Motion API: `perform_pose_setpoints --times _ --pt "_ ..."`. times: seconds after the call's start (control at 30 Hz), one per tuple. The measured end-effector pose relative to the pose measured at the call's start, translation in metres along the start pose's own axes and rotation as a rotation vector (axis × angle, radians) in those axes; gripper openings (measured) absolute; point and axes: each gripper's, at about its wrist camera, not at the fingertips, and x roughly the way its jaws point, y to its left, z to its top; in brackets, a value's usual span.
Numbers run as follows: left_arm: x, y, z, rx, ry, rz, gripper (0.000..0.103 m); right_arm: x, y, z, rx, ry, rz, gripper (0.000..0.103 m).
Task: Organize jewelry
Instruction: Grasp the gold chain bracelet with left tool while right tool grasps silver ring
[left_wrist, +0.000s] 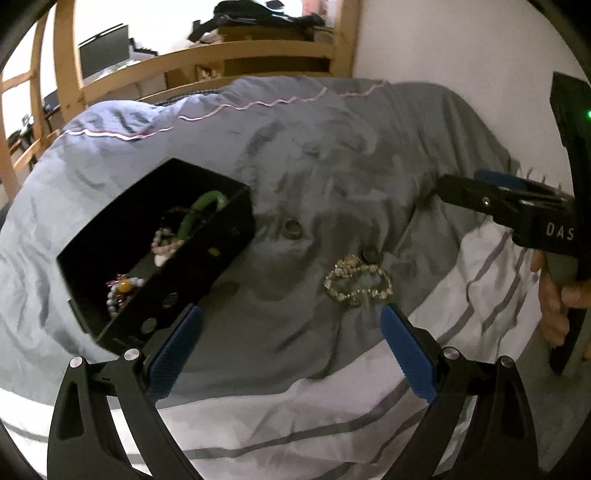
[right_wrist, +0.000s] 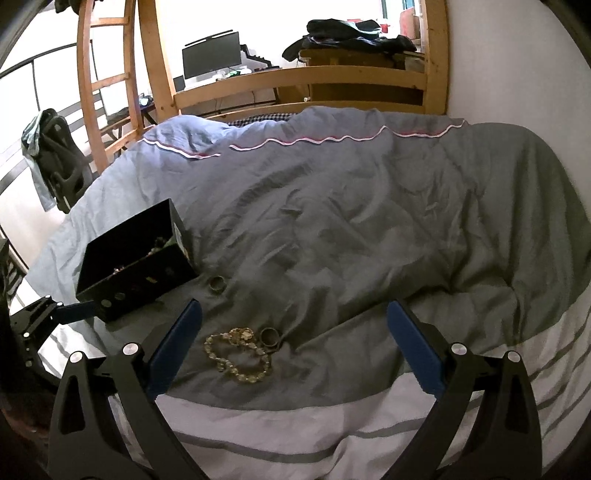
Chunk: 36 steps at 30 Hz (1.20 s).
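Observation:
An open black jewelry box (left_wrist: 207, 266) (right_wrist: 147, 273) lies on the grey duvet, holding a green bangle (left_wrist: 203, 214) and beaded bracelets (left_wrist: 122, 291). A gold chain bracelet (left_wrist: 358, 282) (right_wrist: 238, 354) lies on the duvet with a ring (left_wrist: 370, 254) (right_wrist: 269, 336) touching it. A second ring (left_wrist: 291, 229) (right_wrist: 217, 284) lies closer to the box. My left gripper (left_wrist: 291, 314) is open and empty, near the box and bracelet. My right gripper (right_wrist: 293, 310) is open and empty above the bracelet; it also shows in the left wrist view (left_wrist: 480, 195).
The grey duvet (right_wrist: 369, 229) covers the bed, with a white striped sheet (right_wrist: 332, 432) at the near edge. A wooden bed frame (right_wrist: 295, 79) stands behind, with a ladder (right_wrist: 110, 85) and a desk with a monitor (right_wrist: 210, 55) beyond. A wall is to the right.

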Motion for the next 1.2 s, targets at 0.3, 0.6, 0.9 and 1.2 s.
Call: perform_pose_setpoints --times 0.3,0.6,0.9,1.2 --pt "0.036 -0.015 0.004 0.043 0.026 -0.081 0.095 0.056 -0.002 -0.003 0.021 0.164 0.137 0.049" --pt "0.080 -0.017 0.007 0.020 0.094 -0.126 0.075 0.100 0.004 -0.017 0.008 0.309 0.147 0.042" --pt "0.097 -0.010 0.014 -0.027 0.098 -0.136 0.056 0.114 0.009 -0.022 -0.017 0.320 0.077 0.021" --pt "0.093 -0.003 0.018 -0.058 0.118 -0.157 0.012 0.085 -0.011 -0.004 0.111 0.152 0.112 0.021"
